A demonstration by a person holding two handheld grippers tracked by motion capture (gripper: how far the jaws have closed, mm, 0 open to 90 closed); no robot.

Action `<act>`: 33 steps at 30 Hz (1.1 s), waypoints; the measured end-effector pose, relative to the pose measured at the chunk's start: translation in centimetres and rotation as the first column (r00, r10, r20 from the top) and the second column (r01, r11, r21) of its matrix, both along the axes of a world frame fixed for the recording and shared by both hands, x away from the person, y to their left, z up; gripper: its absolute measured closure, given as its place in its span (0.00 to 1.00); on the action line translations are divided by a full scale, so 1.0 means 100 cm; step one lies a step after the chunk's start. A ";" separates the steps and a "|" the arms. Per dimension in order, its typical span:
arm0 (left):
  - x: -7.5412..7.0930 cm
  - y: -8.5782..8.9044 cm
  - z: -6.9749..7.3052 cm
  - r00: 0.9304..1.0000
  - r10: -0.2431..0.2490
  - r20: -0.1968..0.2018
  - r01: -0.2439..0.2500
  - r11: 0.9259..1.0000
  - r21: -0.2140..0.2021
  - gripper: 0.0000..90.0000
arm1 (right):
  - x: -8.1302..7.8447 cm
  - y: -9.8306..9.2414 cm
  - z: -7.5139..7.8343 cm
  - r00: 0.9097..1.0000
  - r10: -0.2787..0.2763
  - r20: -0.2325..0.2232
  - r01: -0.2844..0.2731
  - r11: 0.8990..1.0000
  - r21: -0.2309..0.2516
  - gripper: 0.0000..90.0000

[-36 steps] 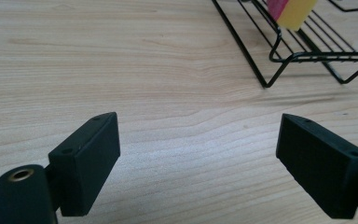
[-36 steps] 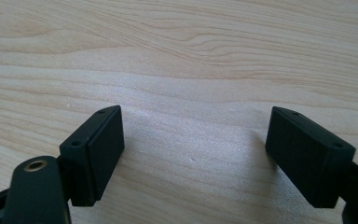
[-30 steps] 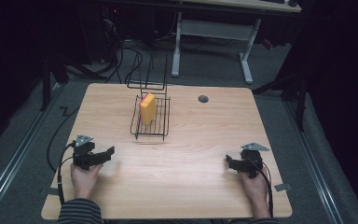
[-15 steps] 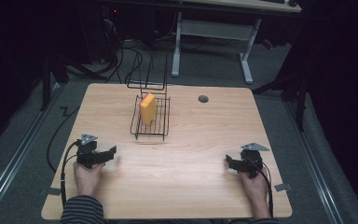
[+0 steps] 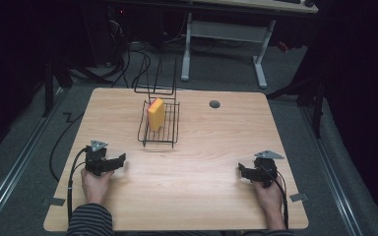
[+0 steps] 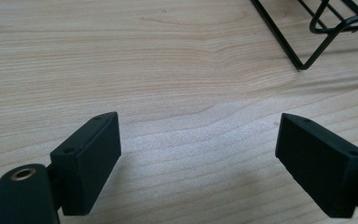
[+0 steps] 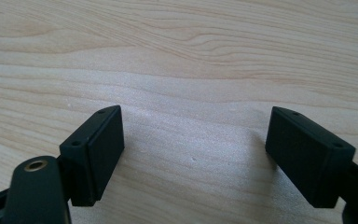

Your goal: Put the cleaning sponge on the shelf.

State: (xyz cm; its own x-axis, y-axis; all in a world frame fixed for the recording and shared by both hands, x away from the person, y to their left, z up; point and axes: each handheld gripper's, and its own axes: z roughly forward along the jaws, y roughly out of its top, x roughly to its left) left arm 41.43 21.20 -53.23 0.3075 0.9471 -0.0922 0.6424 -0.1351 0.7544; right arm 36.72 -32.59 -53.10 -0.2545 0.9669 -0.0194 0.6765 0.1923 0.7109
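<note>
The left tool (image 5: 112, 163) rests low over the tabletop (image 5: 202, 147) near its left front part, held in the person's left hand (image 5: 96, 183). Its jaws stand wide apart with nothing between them; the left gripper view shows bare wood grain in the gap and a corner of the wire rack (image 6: 307, 32) at the upper right. The right tool (image 5: 246, 173) sits near the right front part, held in the right hand (image 5: 268, 189), jaws likewise spread wide and holding nothing, with plain wood beneath them in the right gripper view.

The black wire rack (image 5: 160, 129) stands on the far middle of the tabletop, well apart from both tools. A yellow sponge (image 5: 156, 114) stands upright on edge inside it, toward its left side.

A small dark round hole (image 5: 214, 104) lies in the wood right of the rack. Beyond the tabletop the room is dim, with cables (image 5: 128, 59) on the grey floor and the white legs of a desk (image 5: 226, 34).
</note>
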 end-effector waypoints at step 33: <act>0.004 -0.008 -0.005 1.000 0.010 -0.017 -0.009 0.996 0.094 0.17 | 0.000 0.000 0.000 1.000 0.002 -0.001 -0.002 1.000 0.001 0.22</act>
